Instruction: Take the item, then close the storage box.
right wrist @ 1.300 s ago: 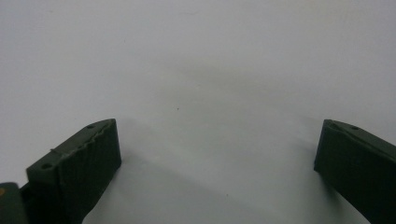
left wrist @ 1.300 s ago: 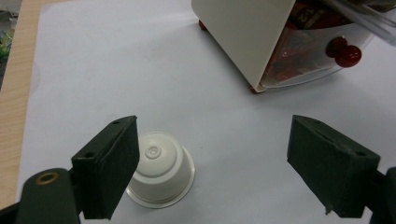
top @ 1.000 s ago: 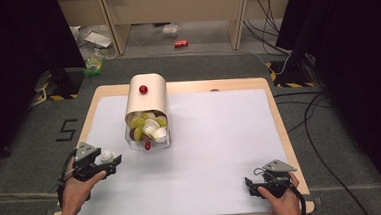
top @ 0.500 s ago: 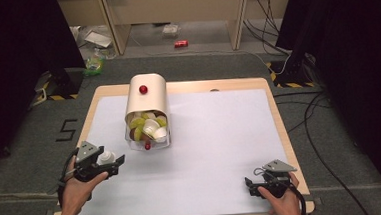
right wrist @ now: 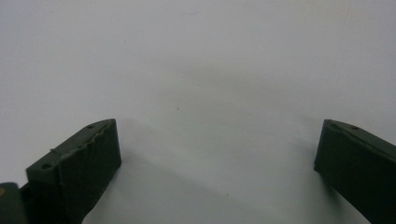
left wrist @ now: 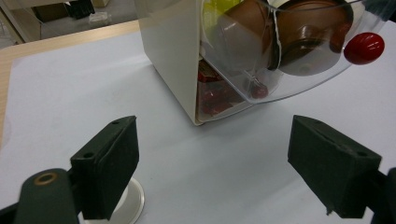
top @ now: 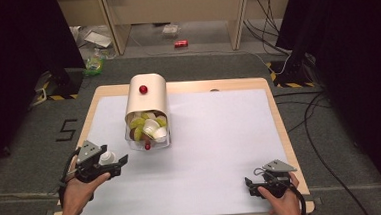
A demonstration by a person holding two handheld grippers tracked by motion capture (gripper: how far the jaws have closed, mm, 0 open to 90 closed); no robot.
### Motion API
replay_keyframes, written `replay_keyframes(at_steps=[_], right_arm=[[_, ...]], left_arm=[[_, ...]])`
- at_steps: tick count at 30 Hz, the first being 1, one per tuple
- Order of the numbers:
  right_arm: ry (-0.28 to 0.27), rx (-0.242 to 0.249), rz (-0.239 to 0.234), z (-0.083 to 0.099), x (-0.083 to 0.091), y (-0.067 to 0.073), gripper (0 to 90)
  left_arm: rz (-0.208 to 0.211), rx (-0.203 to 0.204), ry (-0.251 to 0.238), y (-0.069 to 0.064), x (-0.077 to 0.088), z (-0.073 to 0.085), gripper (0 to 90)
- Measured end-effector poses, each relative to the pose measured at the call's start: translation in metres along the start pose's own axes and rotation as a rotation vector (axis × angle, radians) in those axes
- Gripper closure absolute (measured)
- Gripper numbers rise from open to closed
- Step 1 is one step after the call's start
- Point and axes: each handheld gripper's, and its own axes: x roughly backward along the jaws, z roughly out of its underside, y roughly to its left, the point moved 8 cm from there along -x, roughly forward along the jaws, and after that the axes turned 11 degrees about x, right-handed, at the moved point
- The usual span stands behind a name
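At the near edge of the table, the person's two hands come in from below, each holding a gripper. The right gripper sits low over the near right corner, its jaws spread wide with nothing but bare white surface between them. The left gripper is over the near left part of the table, jaws likewise wide apart and gripping nothing; a small white capsule lies on the sheet just beside it, and in the left gripper view its pale rim shows next to one jaw, outside the gap. A white sheet covers nearly the whole wooden top, leaving a narrow wood border. Farther back, left of centre, stands the cream capsule dispenser with a red knob on its rounded top; its clear front tray holds green, white and brown capsules, and a second red knob marks the tray's front. Beyond the table lies grey carpet with a black "5" marked at the left, cables at the right, black stand bases with hazard-striped tape, a red can and scattered litter by pale wooden furniture.
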Motion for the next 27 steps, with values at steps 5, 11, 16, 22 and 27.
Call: replay_keyframes(at_steps=[5, 11, 16, 22, 27], right_arm=[[0.0, 0.0, 0.0, 0.0, 0.0, 0.0, 0.8], [0.0, 0.001, 0.001, 0.0, 0.0, 0.0, 0.7], [0.0, 0.001, 0.0, 0.0, 0.0, 0.0, 0.7], [0.003, -0.005, 0.001, 0.0, 0.0, 0.0, 0.7], [0.002, -0.002, 0.001, 0.0, 0.0, 0.0, 0.7]], left_arm=[[0.006, 0.0, -0.003, -0.004, -0.002, -0.002, 16.2], [0.007, -0.006, -0.009, -0.008, -0.006, -0.007, 16.3], [0.007, -0.013, -0.006, -0.011, -0.011, -0.008, 16.3], [0.007, -0.011, -0.011, -0.012, -0.016, -0.011, 16.3], [-0.001, 0.0, -0.021, -0.012, -0.02, -0.016, 16.2]])
